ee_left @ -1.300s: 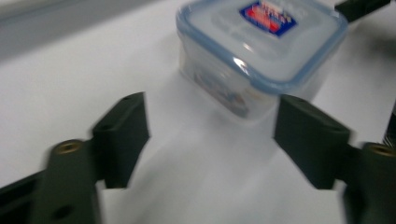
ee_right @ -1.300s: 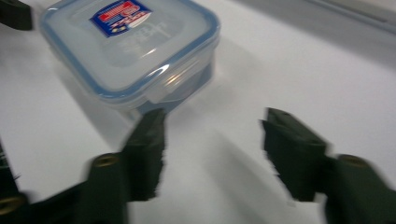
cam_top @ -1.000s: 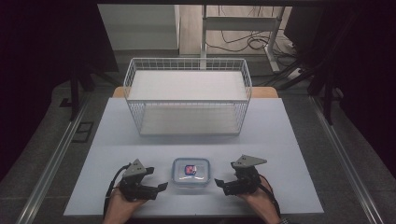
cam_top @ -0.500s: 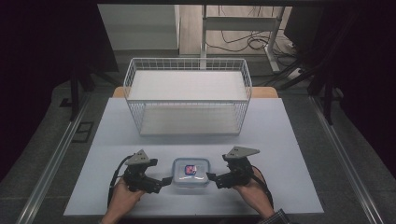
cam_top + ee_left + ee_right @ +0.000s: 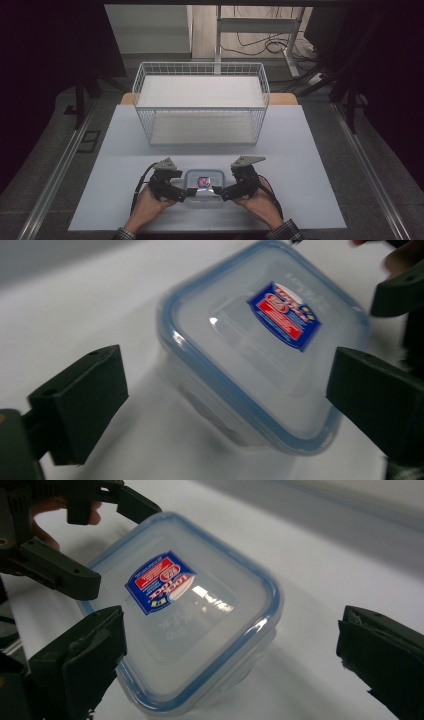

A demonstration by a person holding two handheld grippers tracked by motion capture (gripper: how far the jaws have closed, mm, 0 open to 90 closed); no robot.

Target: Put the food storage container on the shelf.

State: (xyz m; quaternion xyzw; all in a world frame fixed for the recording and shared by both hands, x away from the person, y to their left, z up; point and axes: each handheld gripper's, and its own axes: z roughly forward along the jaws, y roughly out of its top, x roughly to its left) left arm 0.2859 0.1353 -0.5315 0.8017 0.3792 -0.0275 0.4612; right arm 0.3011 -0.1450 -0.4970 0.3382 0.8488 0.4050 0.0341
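High view: both grippers, left (image 5: 189, 192) & right (image 5: 216, 191), fingers released, flank the box (image 5: 204, 186) on bench (image 5: 310, 165), prob. lining up a two-sided lift.

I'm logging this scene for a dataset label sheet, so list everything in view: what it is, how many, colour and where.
food container: one, clear plastic with blue-rimmed lid and a blue and red sticker, near edge of the table, between the two grippers
wire basket: one, white, far half of the table, nothing seen inside
table: one, white top
cables: several, dark, on the floor beyond the table
left gripper: one, black, jaws open, at the container's left side
right gripper: one, black, jaws open, at the container's right side
hands: two, each holding a gripper, at the table's near edge
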